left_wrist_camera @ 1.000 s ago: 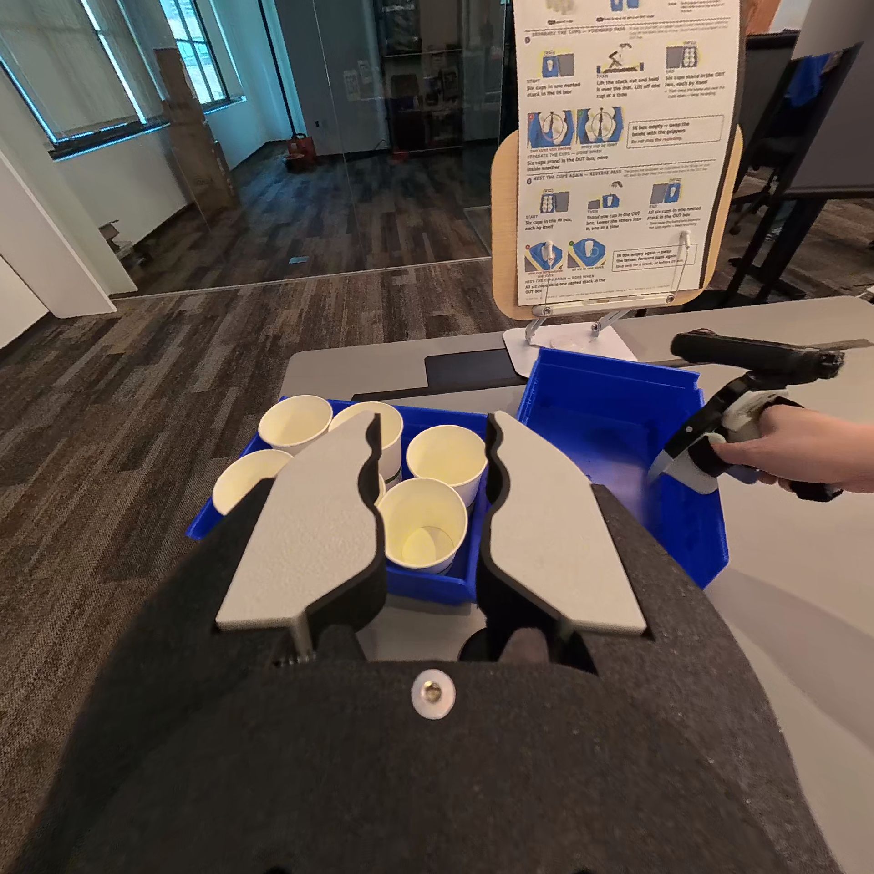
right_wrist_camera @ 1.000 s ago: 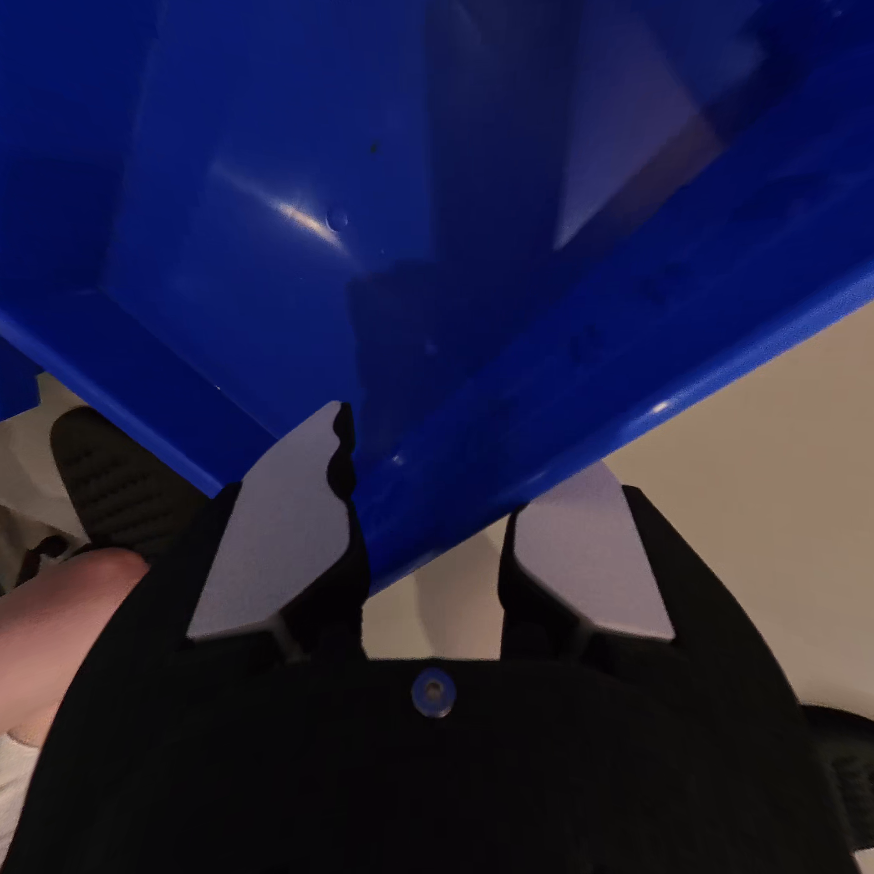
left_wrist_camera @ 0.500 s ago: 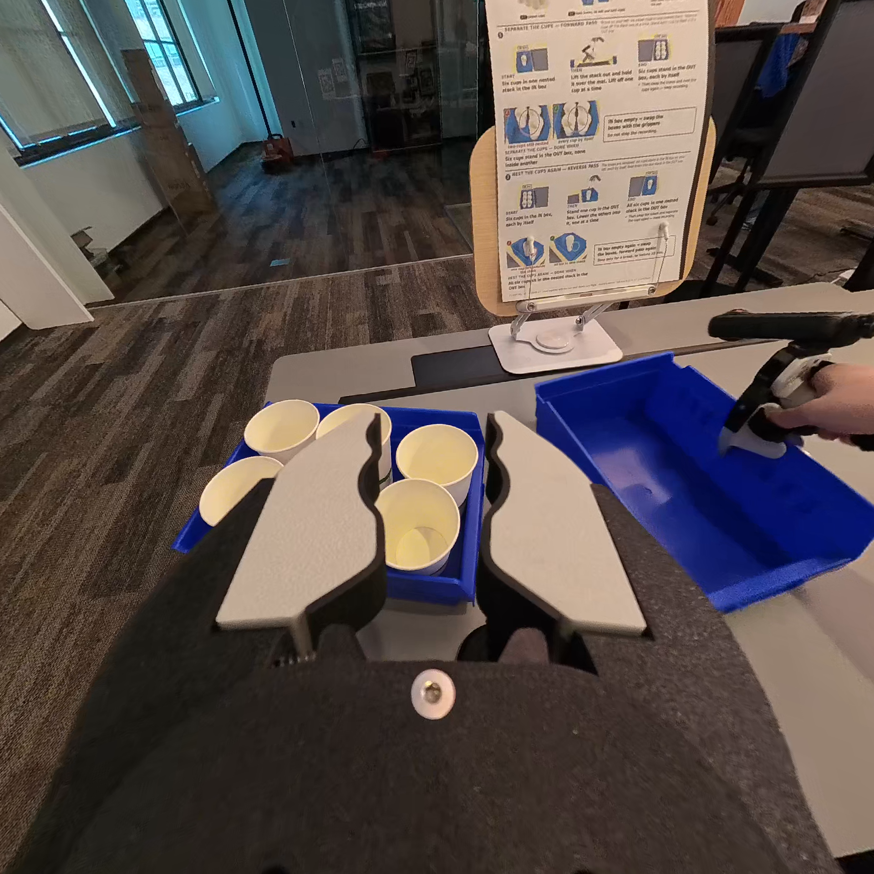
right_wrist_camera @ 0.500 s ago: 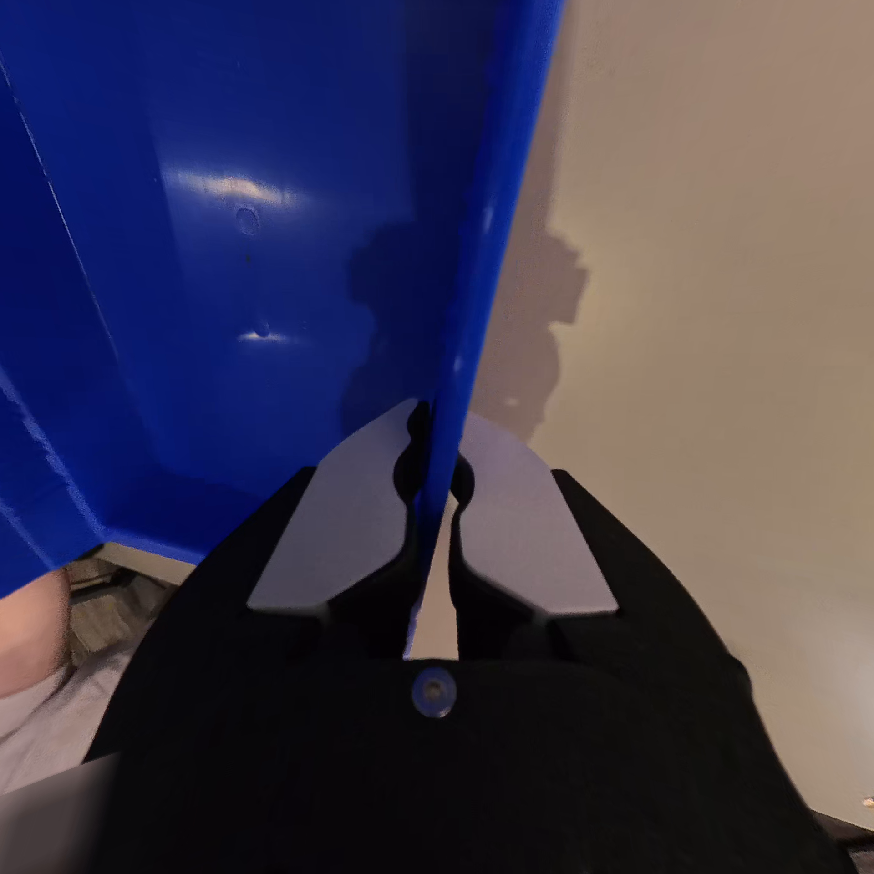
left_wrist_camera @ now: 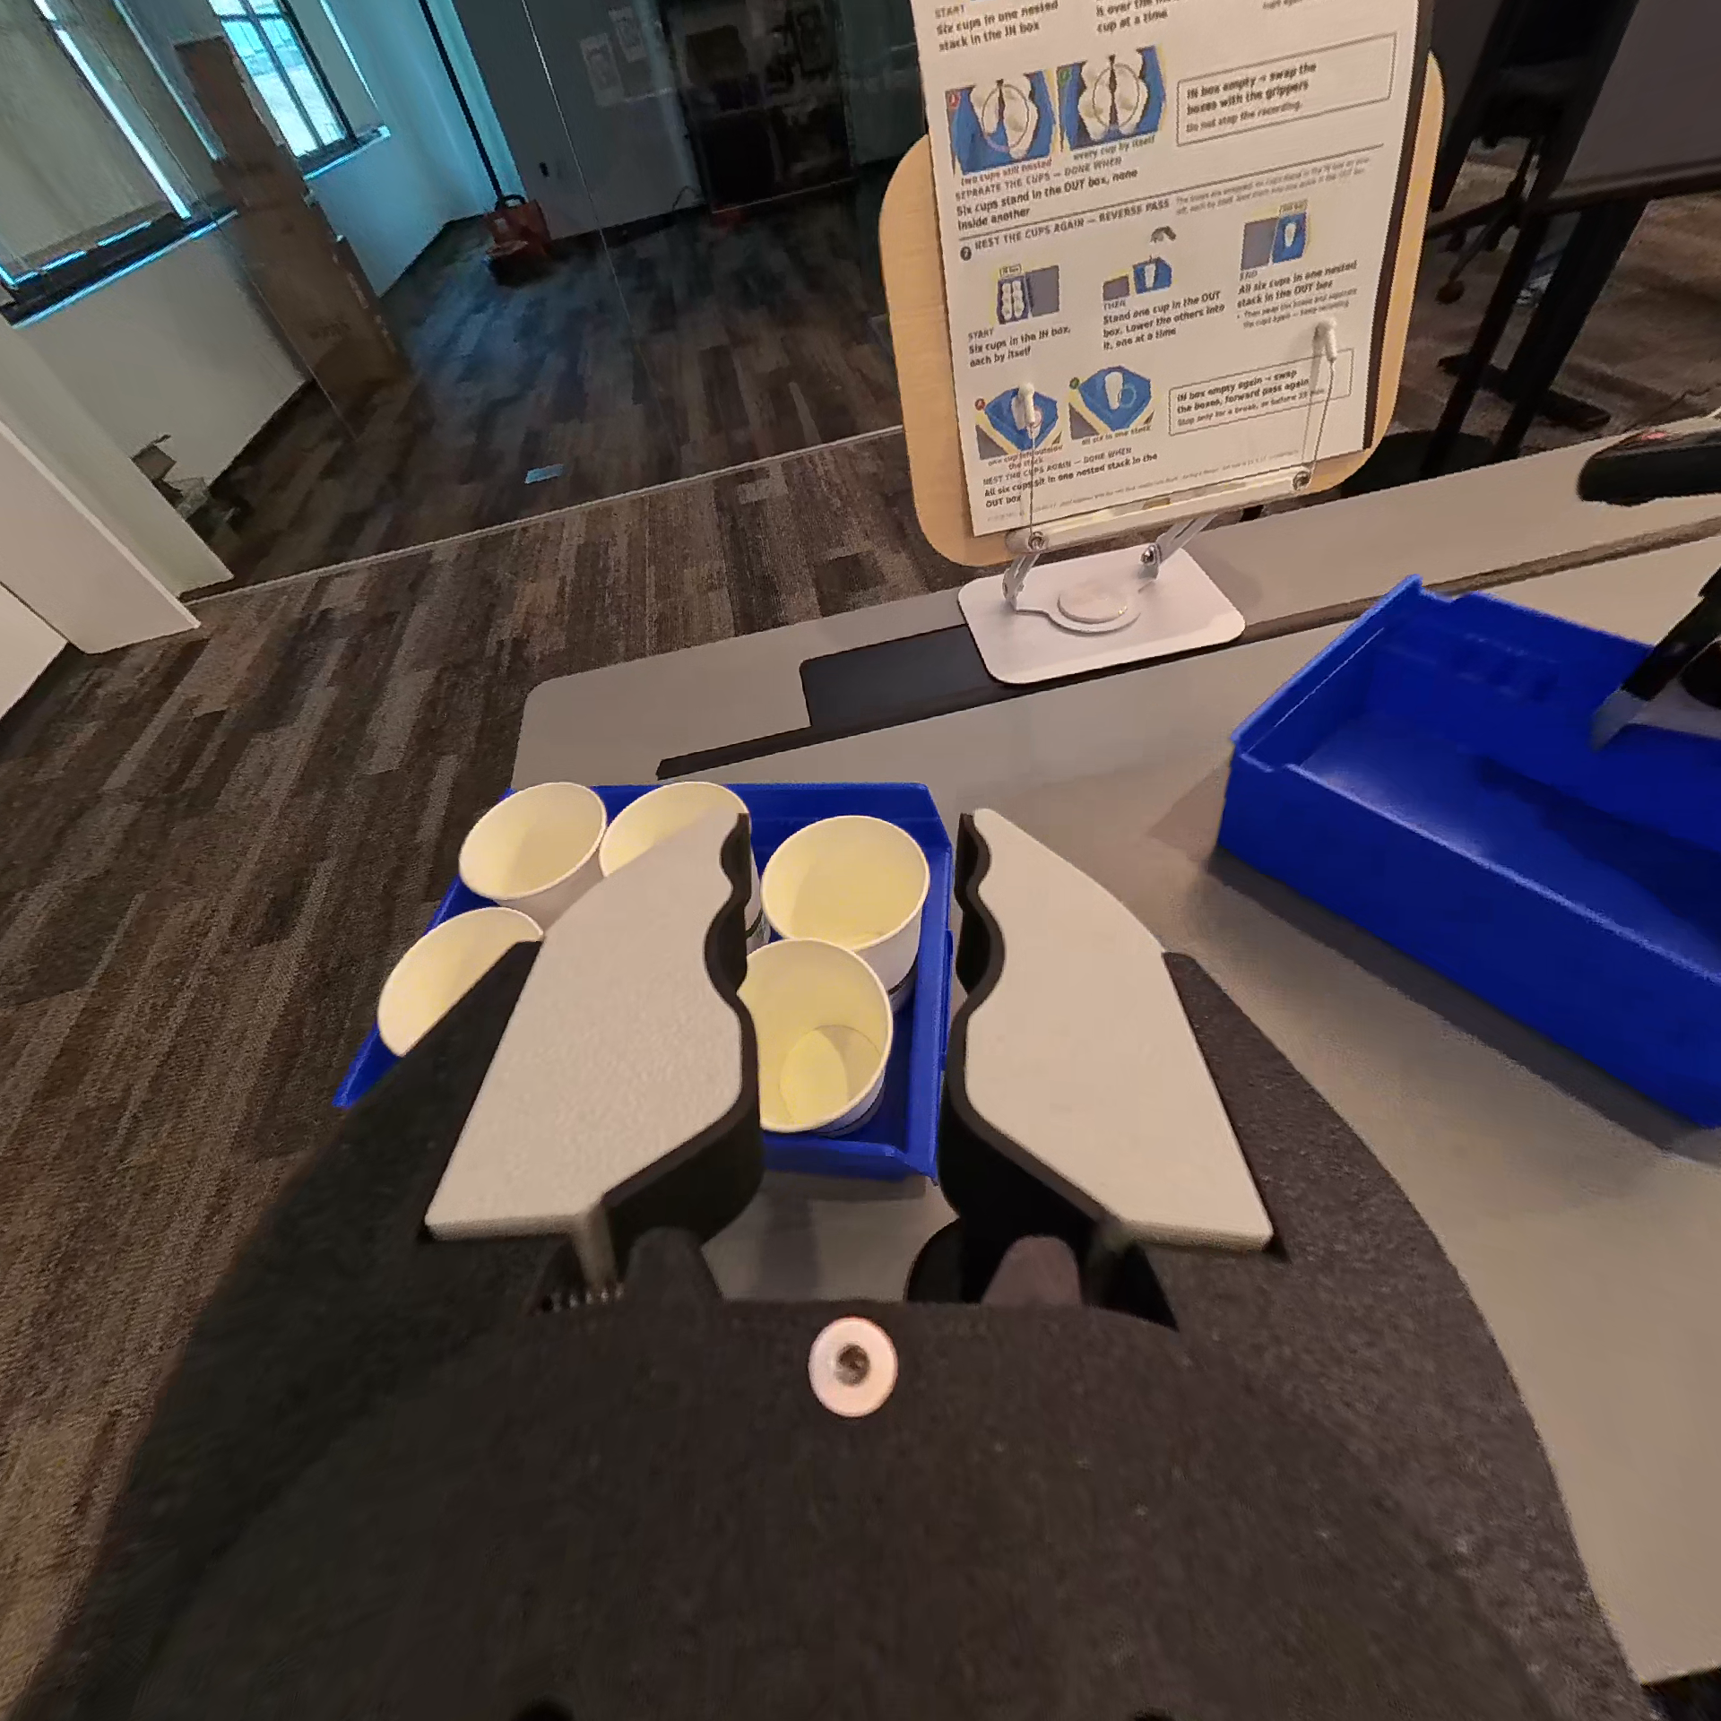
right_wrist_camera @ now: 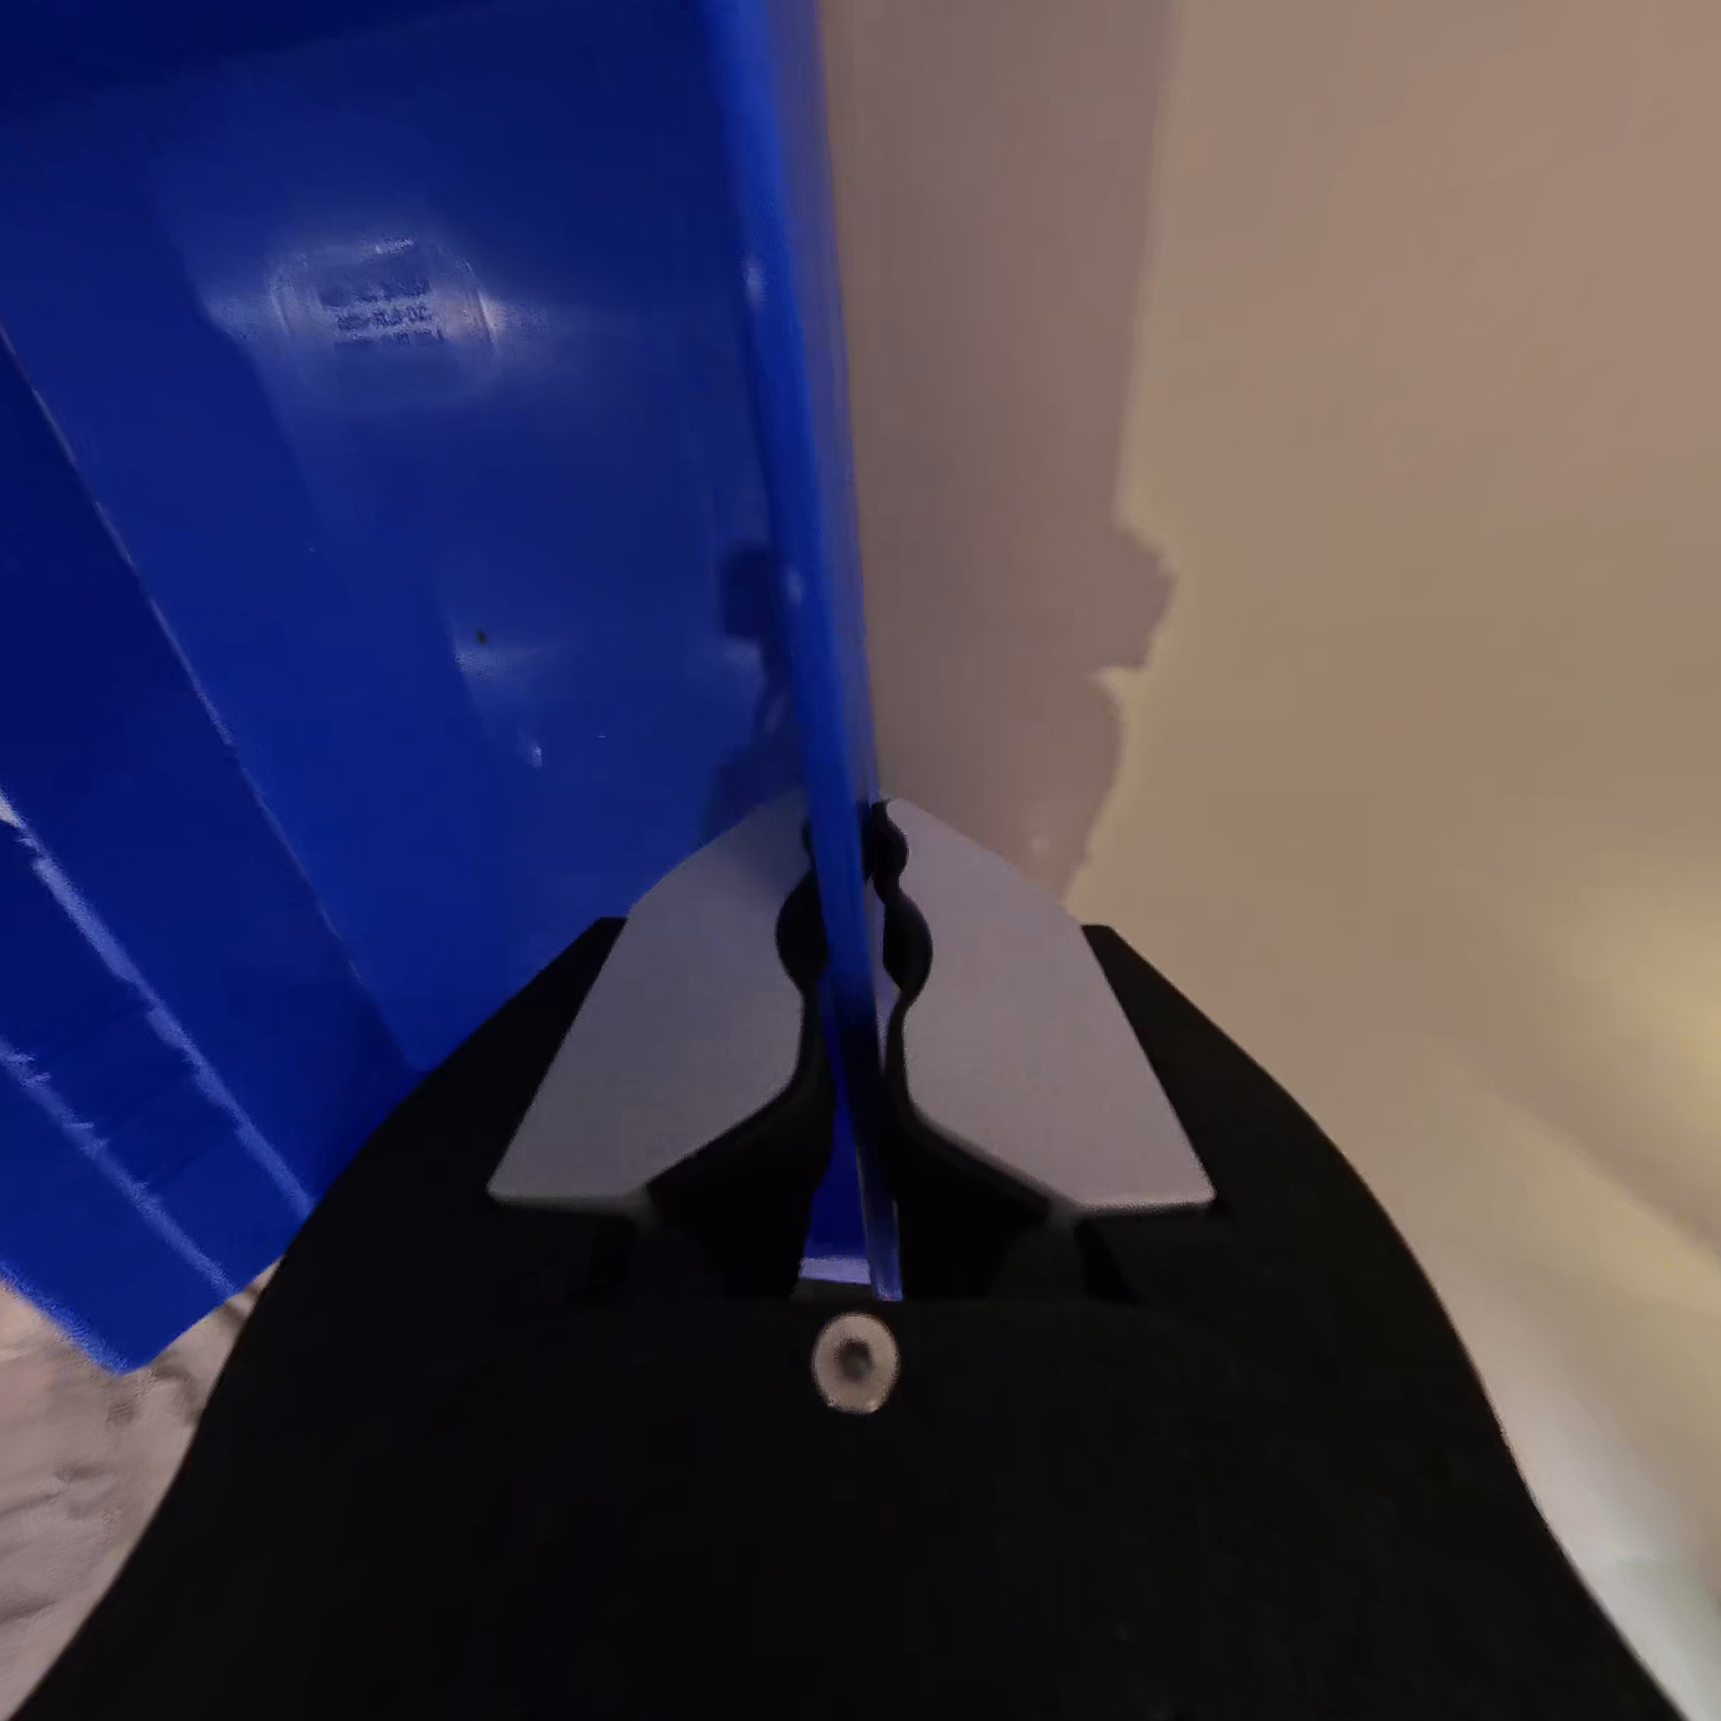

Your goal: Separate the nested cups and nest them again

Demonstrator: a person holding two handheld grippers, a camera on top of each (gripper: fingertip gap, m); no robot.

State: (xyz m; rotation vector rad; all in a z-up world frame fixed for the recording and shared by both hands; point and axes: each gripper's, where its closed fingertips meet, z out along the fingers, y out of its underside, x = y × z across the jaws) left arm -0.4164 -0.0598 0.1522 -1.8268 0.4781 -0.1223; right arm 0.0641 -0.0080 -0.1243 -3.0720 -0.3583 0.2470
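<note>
Since the earlier frame the empty blue bin (left_wrist_camera: 1453,894) had come down flat onto the grey table (left_wrist_camera: 1071,745) and moved out toward 3 o'clock, well apart from the cup bin. Largest was that table; on it, at 12 o'clock, stood a stand with an instruction sheet (left_wrist_camera: 1155,279). At 10 o'clock the second blue bin (left_wrist_camera: 917,1043) held the white paper cups (left_wrist_camera: 843,885), standing singly, mouths up. Over it hovered the left gripper (left_wrist_camera: 847,941), its jaws spread with nothing between them. At 3 o'clock the right gripper (right_wrist_camera: 843,931) was clamped on the empty bin's side wall, one finger (right_wrist_camera: 689,1015) inside the bin and the other outside
</note>
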